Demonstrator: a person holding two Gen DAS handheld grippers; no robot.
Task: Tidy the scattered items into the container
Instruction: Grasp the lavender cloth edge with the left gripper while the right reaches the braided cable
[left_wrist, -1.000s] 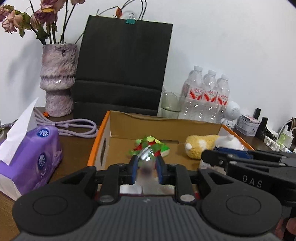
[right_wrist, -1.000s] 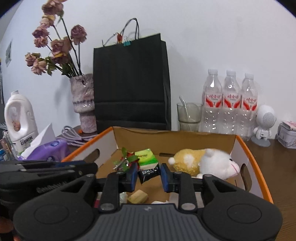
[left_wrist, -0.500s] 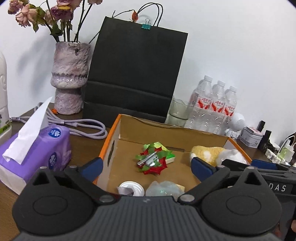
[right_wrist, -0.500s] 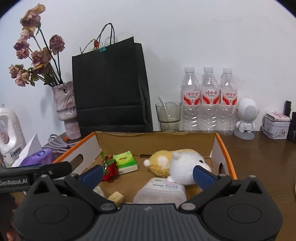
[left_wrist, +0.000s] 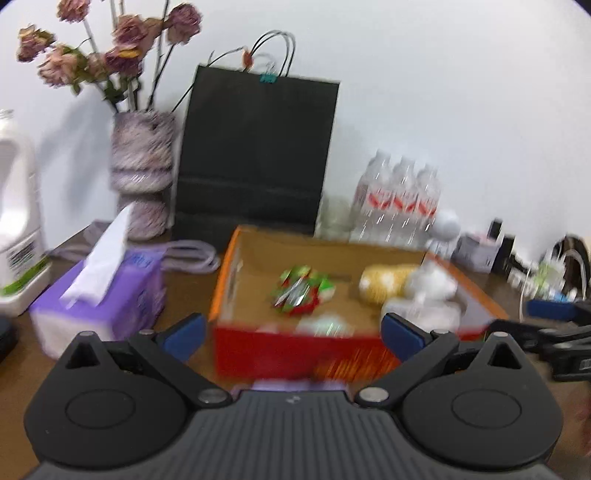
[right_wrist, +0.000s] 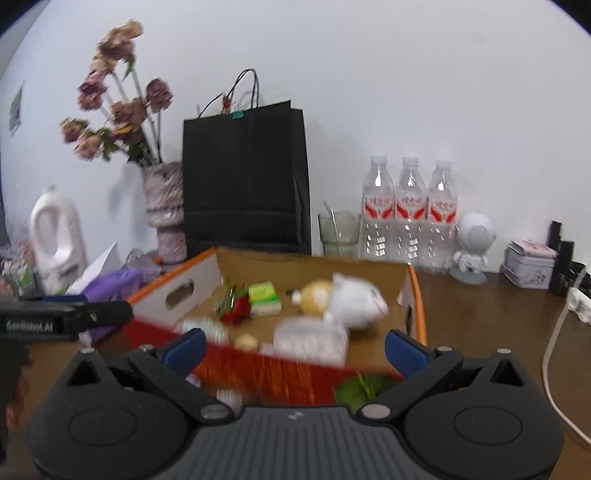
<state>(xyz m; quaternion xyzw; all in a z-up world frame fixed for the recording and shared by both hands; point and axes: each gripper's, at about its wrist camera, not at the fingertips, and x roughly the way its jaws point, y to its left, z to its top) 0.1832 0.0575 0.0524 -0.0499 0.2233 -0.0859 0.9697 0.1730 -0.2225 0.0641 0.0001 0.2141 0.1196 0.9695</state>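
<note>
A brown wooden table (right_wrist: 480, 314) carries everything. Along its back edge, against the white wall, a black paper bag (right_wrist: 245, 181) stands upright, with a vase of dried flowers (right_wrist: 164, 210) to its left and three water bottles (right_wrist: 408, 210) to its right. A white jug (left_wrist: 16, 218) stands near the table's left edge, and a purple tissue box (left_wrist: 99, 291) lies beside it.

The cardboard box (left_wrist: 229, 288), orange-rimmed with a red front wall, sits in the middle of the table, in front of the bag. Inside it, a white and yellow plush toy (right_wrist: 347, 299) lies toward the right wall, a clear plastic packet (right_wrist: 310, 338) lies near the front wall, and a red and green bow (left_wrist: 299, 290) and a green packet (right_wrist: 263, 297) lie toward the left. The pictures are blurred, so smaller items cannot be told apart.

The left gripper (left_wrist: 291, 334) hovers before the box's front wall, jaws spread wide and holding nothing. The right gripper (right_wrist: 293, 347) is likewise released and empty. Something green (right_wrist: 356, 391) lies on the table just outside the front wall.
</note>
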